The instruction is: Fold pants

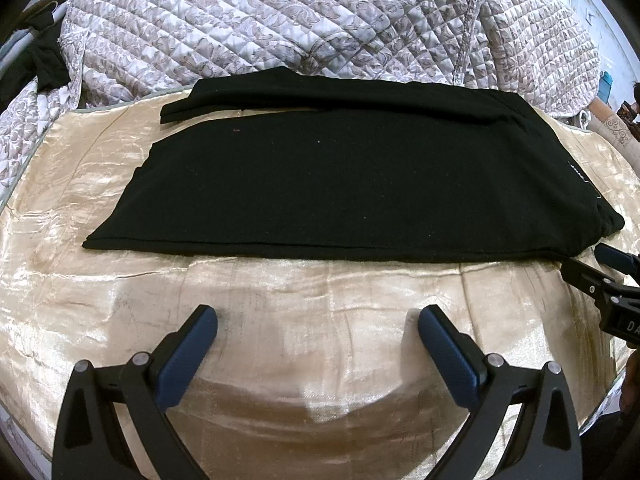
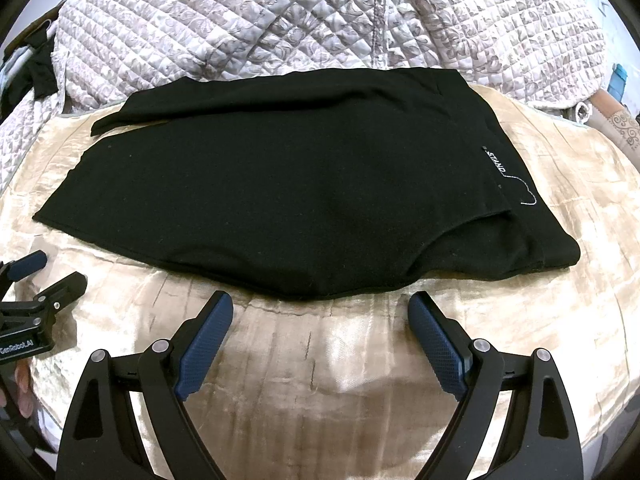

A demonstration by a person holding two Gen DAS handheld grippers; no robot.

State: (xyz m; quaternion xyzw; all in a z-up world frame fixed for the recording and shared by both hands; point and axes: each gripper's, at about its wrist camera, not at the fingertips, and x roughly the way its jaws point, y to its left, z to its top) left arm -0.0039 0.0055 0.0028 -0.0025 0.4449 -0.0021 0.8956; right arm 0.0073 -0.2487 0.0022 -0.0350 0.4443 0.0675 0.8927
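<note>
Black pants (image 1: 340, 184) lie flat on a shiny beige sheet (image 1: 280, 300), legs laid over each other, cuffs to the left, waist to the right. They also show in the right wrist view (image 2: 280, 200), with a white "STAND" label (image 2: 496, 162) near the waist. My left gripper (image 1: 316, 320) is open and empty, just short of the pants' near edge. My right gripper (image 2: 320, 308) is open and empty, close to the near edge by the waist end. The right gripper also shows in the left wrist view (image 1: 600, 268), and the left gripper in the right wrist view (image 2: 44, 276).
A quilted grey-white floral blanket (image 1: 300, 20) is heaped behind the pants. Dark clothing (image 1: 36, 68) hangs at the far left. The beige sheet (image 2: 320, 380) spreads between the grippers and the pants.
</note>
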